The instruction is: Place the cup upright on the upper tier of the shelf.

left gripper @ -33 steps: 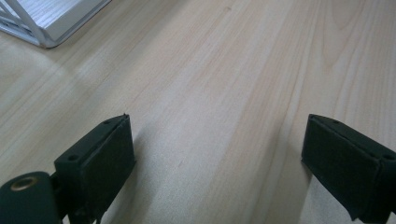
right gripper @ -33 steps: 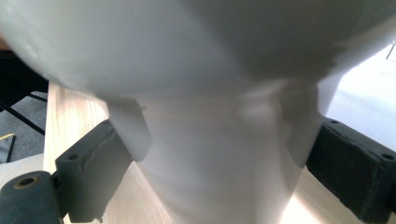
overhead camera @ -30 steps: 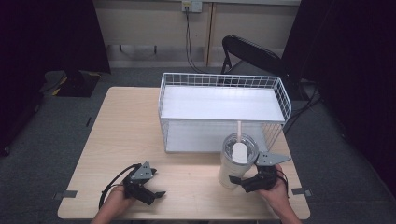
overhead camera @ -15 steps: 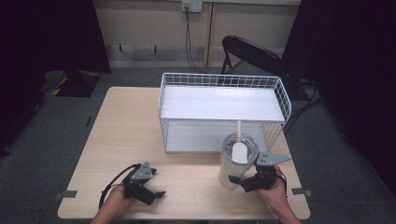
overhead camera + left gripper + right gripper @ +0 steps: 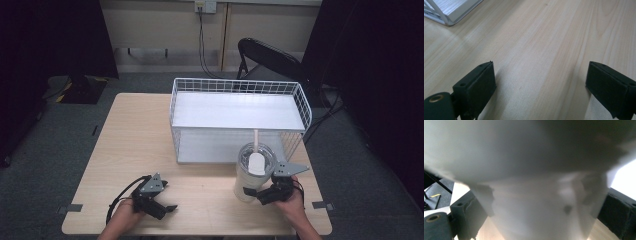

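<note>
A clear plastic tumbler point(image 5: 254, 175) with a lid and a pale straw point(image 5: 256, 139) stands near the table's front right, just in front of the wire basket. My right gripper point(image 5: 255, 196) is low at its base, one jaw pressed against each side. In the right gripper view the tumbler point(image 5: 544, 215) sits between the black fingers point(image 5: 469, 215). My left gripper point(image 5: 168, 208) rests at the front left with its jaws wide apart. Between them I see bare wood point(image 5: 540, 75).
A white wire basket point(image 5: 240, 86) with a white shelf board stands at the back middle of the wooden table point(image 5: 135, 140); its corner point(image 5: 451, 12) appears in the left gripper view. A black chair point(image 5: 270, 56) stands behind the table. Dark carpet surrounds it.
</note>
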The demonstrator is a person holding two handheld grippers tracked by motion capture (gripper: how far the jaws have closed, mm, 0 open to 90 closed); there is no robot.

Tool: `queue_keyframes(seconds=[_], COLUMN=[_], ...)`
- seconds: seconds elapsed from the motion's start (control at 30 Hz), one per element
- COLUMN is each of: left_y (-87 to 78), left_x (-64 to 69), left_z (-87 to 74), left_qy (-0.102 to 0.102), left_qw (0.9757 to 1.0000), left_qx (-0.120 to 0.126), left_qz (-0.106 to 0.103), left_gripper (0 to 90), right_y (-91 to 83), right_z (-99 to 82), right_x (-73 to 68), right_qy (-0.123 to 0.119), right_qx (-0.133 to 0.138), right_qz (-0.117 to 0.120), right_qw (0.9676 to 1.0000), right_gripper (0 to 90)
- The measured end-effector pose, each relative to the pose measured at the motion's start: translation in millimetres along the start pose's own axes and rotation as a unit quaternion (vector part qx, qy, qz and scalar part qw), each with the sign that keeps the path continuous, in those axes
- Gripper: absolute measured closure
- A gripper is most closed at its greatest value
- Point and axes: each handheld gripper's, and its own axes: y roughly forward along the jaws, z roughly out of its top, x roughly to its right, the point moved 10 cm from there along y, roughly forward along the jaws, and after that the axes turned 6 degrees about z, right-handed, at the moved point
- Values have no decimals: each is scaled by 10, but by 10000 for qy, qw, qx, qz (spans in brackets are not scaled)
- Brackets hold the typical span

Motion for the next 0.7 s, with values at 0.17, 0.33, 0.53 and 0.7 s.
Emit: queue_keyframes(seconds=[0.17, 0.33, 0.53, 0.7], left_y=[2, 4, 4, 4], left_x=[4, 8, 8, 8], left_z=[0, 1, 1, 1], left_qy=[-6, 2, 2, 4], left_qw=[10000, 10000, 10000, 10000], left_qx=[-2, -3, -2, -4], left_qz=[-12, -26, -26, -27], left_gripper=[81, 73, 73, 73], right_y=[16, 4, -32, -68], right_z=[1, 14, 39, 40], right_x=[2, -3, -41, -70], right_qy=[-48, -150, -421, -419], right_qx=[104, 267, 189, 143], right_qz=[24, -72, -242, -284], right_qw=[9999, 9995, 9986, 9986], right_gripper=[64, 82, 104, 105])
